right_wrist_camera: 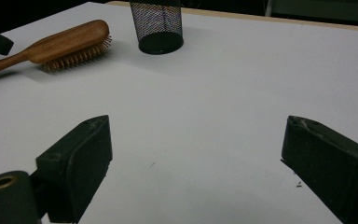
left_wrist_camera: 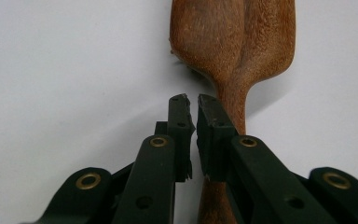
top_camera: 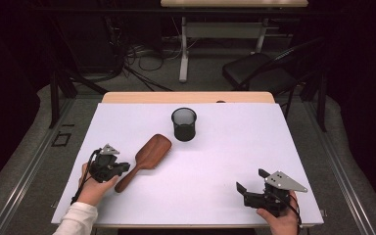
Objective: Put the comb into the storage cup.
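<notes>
One wooden hairbrush [top_camera: 146, 155] lies on the white counter [top_camera: 215, 161], bristles down, its broad head toward the far side and its thin handle running back toward the person's left hand [top_camera: 94, 187]. One black mesh cup [top_camera: 183, 124] stands upright beyond the brush head, near it but not touching. That makes two loose things on the counter.

There are two grippers, one in each hand. The left gripper [top_camera: 126, 168] sits at the handle end of the brush. In the left gripper view its fingers [left_wrist_camera: 181, 122] are drawn nearly together, with only a thin slit between them, and nothing is pinched in that slit (the brush handle passes just beside and beneath the right-hand one of the two). Whether that finger touches the handle cannot be told. The brush rests flat on the counter.

The right gripper [top_camera: 250, 181] is held at the near right part of the counter, well apart from both the brush and the cup. Its fingers [right_wrist_camera: 79, 163] are spread wide, with bare white counter between them. From the right gripper view the brush shows at the far left, its one row-packed pad of pale bristles facing down, and the cup stands just beyond the brush head.

Each gripper carries one grey three-cornered plate on top.
</notes>
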Available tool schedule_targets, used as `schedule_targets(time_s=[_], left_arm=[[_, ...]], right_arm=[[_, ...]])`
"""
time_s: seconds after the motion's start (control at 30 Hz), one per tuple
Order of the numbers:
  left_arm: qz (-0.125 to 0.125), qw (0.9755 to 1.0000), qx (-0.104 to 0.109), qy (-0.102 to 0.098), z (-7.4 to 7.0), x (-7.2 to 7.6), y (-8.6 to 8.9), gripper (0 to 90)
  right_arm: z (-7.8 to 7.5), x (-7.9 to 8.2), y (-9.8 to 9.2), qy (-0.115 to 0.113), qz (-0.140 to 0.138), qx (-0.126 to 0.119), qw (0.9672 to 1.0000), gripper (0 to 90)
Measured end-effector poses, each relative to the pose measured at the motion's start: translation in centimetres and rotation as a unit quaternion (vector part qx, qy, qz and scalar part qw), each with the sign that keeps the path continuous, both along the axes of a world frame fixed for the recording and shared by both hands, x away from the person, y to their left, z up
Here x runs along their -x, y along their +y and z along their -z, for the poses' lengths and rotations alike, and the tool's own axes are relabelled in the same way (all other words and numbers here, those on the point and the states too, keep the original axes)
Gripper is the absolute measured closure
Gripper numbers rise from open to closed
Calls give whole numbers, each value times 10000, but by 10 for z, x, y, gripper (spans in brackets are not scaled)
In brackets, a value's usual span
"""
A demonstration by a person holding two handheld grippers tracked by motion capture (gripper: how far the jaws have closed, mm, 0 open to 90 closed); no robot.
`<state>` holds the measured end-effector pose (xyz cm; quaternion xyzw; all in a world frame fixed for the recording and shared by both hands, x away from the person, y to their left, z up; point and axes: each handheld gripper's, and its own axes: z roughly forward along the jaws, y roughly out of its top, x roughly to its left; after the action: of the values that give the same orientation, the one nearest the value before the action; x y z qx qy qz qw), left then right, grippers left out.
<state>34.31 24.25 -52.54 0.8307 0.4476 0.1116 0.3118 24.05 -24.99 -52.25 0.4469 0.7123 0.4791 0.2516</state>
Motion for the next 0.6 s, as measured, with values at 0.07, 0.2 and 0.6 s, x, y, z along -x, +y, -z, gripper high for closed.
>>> schedule_targets(time_s=[0.07,0.2,0.6], left_arm=[[-14,10000,11,-32,-1,1,1,812],[-65,9999,81,-116,-5,2,4,751],[-254,9987,372,-223,-11,3,8,546]], right_arm=[[0,0,0,-15,3,-19,10000,83],[0,0,0,-6,5,-13,10000,83],[0,0,0,-12,3,-22,10000,84]])
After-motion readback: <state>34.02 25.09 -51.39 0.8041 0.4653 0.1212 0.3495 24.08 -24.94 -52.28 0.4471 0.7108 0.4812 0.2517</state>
